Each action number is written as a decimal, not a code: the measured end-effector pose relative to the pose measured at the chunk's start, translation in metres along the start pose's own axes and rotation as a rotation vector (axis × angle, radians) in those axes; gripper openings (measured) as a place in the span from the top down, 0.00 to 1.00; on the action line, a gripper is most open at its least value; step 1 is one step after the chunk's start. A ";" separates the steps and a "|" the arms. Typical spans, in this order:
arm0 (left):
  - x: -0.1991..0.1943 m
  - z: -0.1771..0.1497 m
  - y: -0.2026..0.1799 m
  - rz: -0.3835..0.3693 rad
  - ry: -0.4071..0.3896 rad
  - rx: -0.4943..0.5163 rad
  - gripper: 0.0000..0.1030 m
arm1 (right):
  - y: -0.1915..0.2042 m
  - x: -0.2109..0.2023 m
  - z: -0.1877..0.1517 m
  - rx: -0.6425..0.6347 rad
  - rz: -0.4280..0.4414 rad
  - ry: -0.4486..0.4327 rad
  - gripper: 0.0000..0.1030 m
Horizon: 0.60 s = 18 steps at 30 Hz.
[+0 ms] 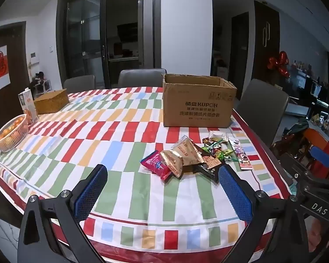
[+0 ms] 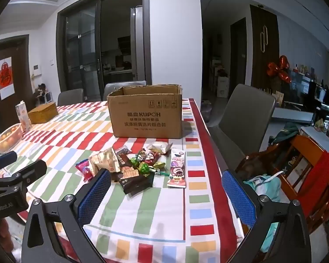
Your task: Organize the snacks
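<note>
While both tools, left [image 1: 162, 188] and right [image 2: 164, 192], gape wide and hold nothing, the snacks [image 2: 133, 164] lie heaped just before the box [image 2: 145, 111] on the table [image 2: 142, 210]; light, crinkly, probably slippery packets, best pinched at a flat sealed edge

Surface [image 1: 111, 144] under striped cloth, carrying open cardboard box [image 1: 197, 103], snack packets [image 1: 193, 155] heaped in front of it, plus fruit basket [image 1: 11, 134], carton [image 1: 28, 107], woven box [image 1: 51, 102] at far left.
</note>
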<state>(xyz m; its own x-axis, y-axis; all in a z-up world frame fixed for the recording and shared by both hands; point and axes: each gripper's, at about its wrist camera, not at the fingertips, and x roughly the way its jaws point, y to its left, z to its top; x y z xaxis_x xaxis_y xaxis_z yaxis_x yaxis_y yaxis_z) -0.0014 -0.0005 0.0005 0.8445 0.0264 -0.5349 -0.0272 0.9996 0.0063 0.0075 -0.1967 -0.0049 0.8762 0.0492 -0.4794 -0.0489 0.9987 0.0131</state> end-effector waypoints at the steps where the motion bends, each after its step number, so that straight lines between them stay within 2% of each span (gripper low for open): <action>1: -0.001 0.000 0.000 0.006 -0.005 0.006 0.00 | 0.000 0.000 -0.001 0.000 0.000 -0.008 0.01; 4: -0.004 0.001 -0.002 0.017 -0.030 0.025 0.00 | 0.000 -0.001 -0.002 0.001 0.000 -0.015 0.01; 5: -0.011 0.001 0.001 0.008 -0.026 -0.010 0.00 | 0.000 -0.002 -0.002 0.001 -0.001 -0.016 0.01; 7: -0.014 0.002 0.003 0.001 -0.031 -0.011 0.00 | 0.002 -0.004 0.000 0.002 -0.001 -0.019 0.01; 18: -0.010 0.000 0.001 0.010 -0.047 0.008 0.00 | 0.005 -0.008 0.001 -0.018 0.015 -0.037 0.01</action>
<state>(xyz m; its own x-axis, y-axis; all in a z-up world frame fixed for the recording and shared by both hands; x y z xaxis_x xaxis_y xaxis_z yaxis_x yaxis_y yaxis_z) -0.0100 0.0004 0.0060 0.8682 0.0364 -0.4948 -0.0316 0.9993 0.0182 0.0009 -0.1923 0.0004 0.8924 0.0646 -0.4465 -0.0702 0.9975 0.0040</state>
